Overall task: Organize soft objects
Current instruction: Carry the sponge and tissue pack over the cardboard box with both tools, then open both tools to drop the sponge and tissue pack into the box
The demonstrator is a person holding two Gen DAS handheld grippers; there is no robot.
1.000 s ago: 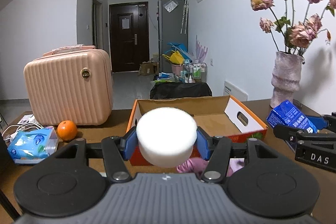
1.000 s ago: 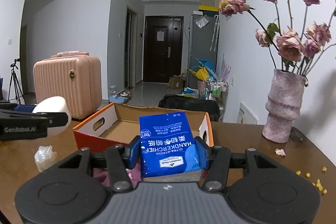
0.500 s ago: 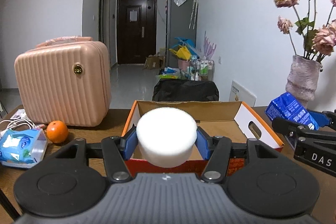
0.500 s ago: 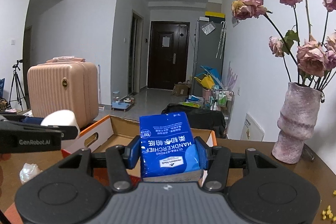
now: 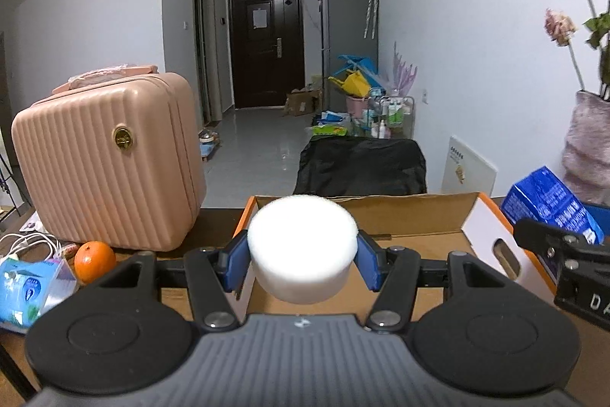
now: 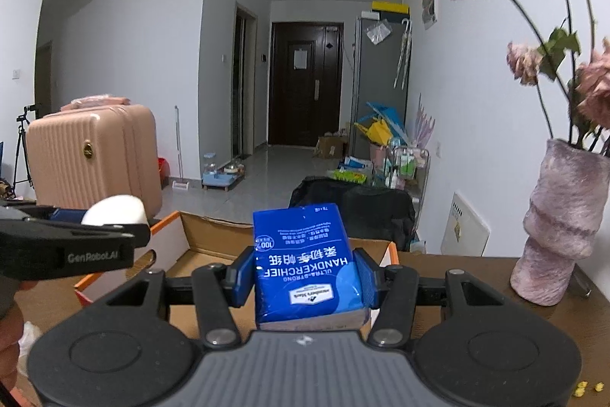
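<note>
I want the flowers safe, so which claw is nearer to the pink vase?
Right. The right claw, holding the blue tissue pack, sits beside the pink vase. The left claw, gripping the white foam puck, is farther away across the cardboard box.

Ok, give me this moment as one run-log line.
left gripper: shut on white foam puck | right gripper: shut on blue handkerchief pack | both over open cardboard box | nothing released yet
</note>
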